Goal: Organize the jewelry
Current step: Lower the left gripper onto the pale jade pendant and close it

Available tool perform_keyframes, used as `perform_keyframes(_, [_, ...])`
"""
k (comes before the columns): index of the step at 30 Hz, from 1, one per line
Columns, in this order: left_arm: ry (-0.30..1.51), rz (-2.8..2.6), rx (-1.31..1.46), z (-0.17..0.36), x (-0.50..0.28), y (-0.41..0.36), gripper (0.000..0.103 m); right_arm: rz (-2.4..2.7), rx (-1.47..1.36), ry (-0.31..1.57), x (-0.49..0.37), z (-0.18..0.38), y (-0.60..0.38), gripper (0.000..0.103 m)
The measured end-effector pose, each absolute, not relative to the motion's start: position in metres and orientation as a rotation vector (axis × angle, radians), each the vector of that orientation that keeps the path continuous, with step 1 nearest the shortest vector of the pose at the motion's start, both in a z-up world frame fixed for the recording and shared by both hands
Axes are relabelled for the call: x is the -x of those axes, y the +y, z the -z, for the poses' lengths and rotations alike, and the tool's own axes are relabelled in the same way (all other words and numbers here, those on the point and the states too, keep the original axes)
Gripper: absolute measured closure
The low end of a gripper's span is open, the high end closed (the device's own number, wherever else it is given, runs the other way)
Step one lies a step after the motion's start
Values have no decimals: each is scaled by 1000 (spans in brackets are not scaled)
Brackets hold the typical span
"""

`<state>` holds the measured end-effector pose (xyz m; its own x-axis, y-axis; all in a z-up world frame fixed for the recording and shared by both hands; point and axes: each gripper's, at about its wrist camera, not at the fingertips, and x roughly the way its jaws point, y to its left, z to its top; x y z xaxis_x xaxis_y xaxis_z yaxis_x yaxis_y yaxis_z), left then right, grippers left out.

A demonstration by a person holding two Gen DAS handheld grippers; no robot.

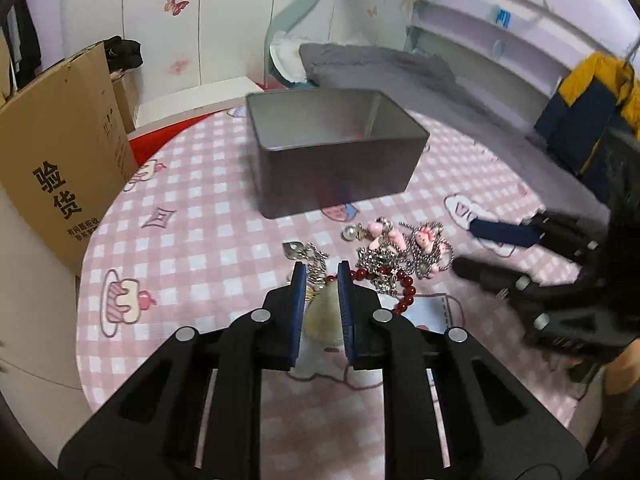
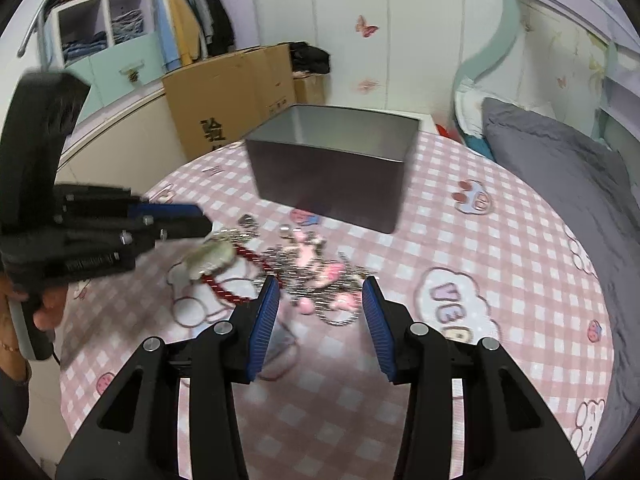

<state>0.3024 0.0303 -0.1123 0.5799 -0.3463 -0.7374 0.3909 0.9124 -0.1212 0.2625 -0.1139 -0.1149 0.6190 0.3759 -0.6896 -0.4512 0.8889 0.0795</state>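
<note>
The left claw (image 1: 322, 276) is clenched on a pale pendant (image 1: 323, 312) of the red bead string (image 1: 406, 292). The right claw (image 2: 320, 292) hangs released above the chain pile (image 2: 320, 268), near the open tin (image 2: 332, 176) on the checked bed cover (image 2: 460, 240).

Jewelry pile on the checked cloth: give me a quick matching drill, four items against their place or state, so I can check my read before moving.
Items:
1. metal box
2. pale stone pendant
3. red bead bracelet
4. right gripper

States:
A. fingers spread wide over the chain tangle
B. between the left gripper's blue pads
C. open-topped, beyond the pile
D. lying on the cloth beside the silver chains

Pairs: 1-C, 2-B, 3-D, 4-A
</note>
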Motion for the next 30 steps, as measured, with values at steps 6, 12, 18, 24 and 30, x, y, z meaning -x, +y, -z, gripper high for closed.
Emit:
perform_keyframes(6, [848,424,-56,113,-298,40,86,-544,143,795,-264,121,-84,62])
perform_keyframes(12, [891,439,-107,130,-297,26,40,-493,110,802,-267,121,-95,62])
perform_keyframes(18, [882,440,-174,138,-298,9,41,-465,85,811,-264,122,-111,62])
perform_keyframes(24, [907,420,-256,149,-299,-5,69,-473,83,814,-264,124,-112,62])
perform_keyframes(30, [908,416,-181,144,-299,9,75,-491,84,807,-261,121,-110,62])
